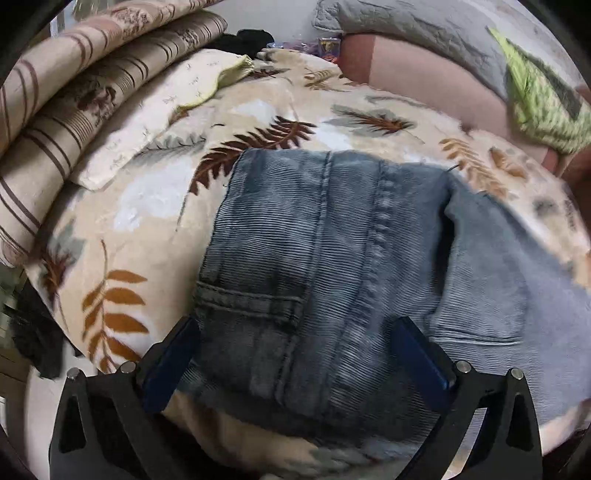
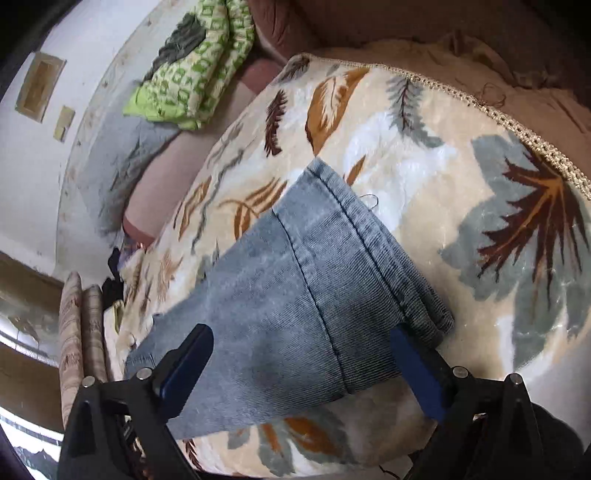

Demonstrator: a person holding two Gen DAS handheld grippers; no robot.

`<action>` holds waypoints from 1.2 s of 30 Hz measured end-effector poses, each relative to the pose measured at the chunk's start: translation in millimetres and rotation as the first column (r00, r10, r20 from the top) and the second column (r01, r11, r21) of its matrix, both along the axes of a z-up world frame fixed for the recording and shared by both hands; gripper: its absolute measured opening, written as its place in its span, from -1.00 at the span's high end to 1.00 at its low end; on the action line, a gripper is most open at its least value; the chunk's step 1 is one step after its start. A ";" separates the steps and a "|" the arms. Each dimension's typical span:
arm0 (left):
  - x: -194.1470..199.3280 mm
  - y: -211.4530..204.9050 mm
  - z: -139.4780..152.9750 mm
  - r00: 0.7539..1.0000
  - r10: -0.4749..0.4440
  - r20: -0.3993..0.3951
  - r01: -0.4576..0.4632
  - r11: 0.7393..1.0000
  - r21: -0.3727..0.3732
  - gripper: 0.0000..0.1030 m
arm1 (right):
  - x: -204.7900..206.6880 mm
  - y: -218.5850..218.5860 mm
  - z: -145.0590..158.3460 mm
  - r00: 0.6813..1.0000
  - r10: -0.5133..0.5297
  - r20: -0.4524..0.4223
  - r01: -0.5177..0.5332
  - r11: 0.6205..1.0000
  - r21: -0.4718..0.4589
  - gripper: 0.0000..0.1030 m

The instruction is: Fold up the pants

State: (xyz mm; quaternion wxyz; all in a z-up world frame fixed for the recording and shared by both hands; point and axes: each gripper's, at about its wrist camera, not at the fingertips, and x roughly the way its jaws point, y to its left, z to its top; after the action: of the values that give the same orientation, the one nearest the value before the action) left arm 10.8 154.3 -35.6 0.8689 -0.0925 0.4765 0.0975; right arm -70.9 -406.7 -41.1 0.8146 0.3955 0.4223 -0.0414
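Blue-grey denim pants [image 1: 332,258] lie folded on a cream leaf-print blanket [image 1: 147,221]. In the left wrist view a back pocket and thick seams show, with a paler leg layer to the right. My left gripper [image 1: 295,354] is open, its blue pads [image 1: 170,369] spread wide over the near edge of the pants. In the right wrist view the pale leg end with its hem [image 2: 332,277] lies on the blanket [image 2: 443,184]. My right gripper [image 2: 303,362] is open, its fingers straddling the leg end. Neither gripper holds cloth.
Striped folded bedding [image 1: 74,92] and a cream pillow [image 1: 155,110] lie at the left. A grey quilt [image 1: 424,22] and a green patterned cloth [image 1: 535,96] lie at the back right, the green cloth also in the right wrist view [image 2: 192,66]. The blanket's braided edge [image 2: 517,125] runs at right.
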 end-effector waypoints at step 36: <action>-48.6 133.4 75.8 0.906 0.331 0.265 -0.256 0.925 -0.280 -1.00 | 80.9 476.7 -16.8 0.192 0.967 -0.168 -0.934 0.127 -0.335 0.67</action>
State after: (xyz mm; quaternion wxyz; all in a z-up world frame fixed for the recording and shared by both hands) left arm -37.7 287.6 40.2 0.8898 -0.2815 0.3243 0.1544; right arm 10.0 70.0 -57.8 0.7291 -0.1207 0.5229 0.4248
